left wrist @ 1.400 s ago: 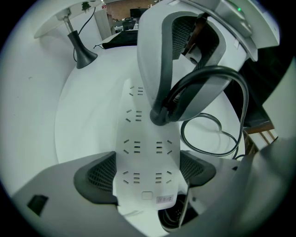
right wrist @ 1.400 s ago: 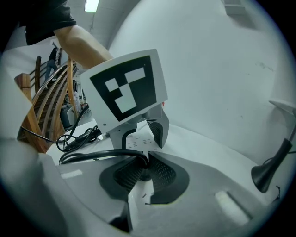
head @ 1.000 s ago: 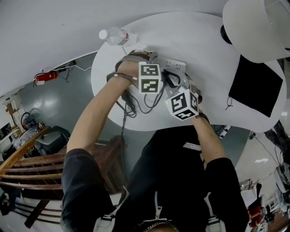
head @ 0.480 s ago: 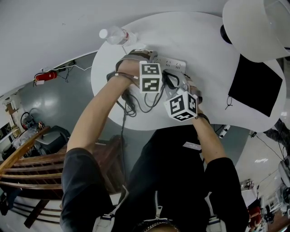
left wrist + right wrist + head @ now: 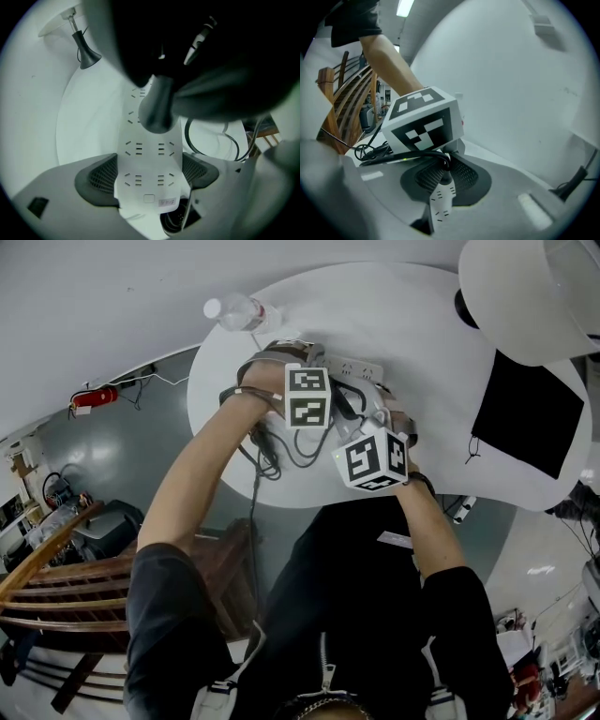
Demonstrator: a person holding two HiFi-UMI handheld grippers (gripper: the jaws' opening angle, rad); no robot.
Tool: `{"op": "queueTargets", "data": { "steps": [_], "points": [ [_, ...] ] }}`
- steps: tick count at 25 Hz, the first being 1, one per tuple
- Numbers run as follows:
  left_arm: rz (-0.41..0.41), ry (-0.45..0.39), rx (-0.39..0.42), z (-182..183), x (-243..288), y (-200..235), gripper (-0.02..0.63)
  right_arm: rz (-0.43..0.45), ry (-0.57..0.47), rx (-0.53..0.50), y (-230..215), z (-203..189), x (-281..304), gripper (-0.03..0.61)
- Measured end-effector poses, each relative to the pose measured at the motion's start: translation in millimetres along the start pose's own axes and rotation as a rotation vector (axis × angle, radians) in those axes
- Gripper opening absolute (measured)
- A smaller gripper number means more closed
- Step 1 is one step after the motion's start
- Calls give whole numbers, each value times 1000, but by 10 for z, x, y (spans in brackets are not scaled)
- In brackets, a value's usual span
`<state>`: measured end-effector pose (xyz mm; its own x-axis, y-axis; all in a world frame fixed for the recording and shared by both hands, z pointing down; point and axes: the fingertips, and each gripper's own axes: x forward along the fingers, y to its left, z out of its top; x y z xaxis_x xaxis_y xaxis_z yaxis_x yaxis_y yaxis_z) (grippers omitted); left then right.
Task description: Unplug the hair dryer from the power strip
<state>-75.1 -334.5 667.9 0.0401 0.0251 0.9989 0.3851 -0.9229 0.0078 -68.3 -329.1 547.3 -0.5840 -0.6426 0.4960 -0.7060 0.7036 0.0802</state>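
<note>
A white power strip lies on the round white table. My left gripper is shut on its near end, one pad on each long side. A grey plug stands in a socket farther along the power strip. A black cable leads in between the pads of my right gripper, which is shut on the plug; it appears as a dark blur over the plug in the left gripper view. In the head view both marker cubes hover close together. The hair dryer's body is hidden by the hands.
Loops of black cable hang over the table's near edge. A water bottle lies at the far left rim. A black mat and a white lamp shade are at the right. A black lamp base stands beyond the strip.
The right gripper's cube has edged slightly left, closer to the left one. The left gripper has shifted a little away from me. Both holds look the same.
</note>
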Motion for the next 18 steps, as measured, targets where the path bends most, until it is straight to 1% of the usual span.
{"op": "queueTargets", "data": {
  "steps": [3, 6, 12, 18],
  "points": [
    [-1, 7, -3, -15, -5, -19, 416, 27, 47, 4, 14, -103, 36, 41],
    [1, 13, -2, -5, -2, -5, 416, 18, 67, 25, -12, -242, -13, 43],
    [6, 8, 6, -5, -9, -6, 416, -11, 77, 54, 14, -344, -71, 44],
    [41, -14, 10, -24, -3, -23, 416, -13, 80, 74, 17, -411, -115, 44]
  ]
}}
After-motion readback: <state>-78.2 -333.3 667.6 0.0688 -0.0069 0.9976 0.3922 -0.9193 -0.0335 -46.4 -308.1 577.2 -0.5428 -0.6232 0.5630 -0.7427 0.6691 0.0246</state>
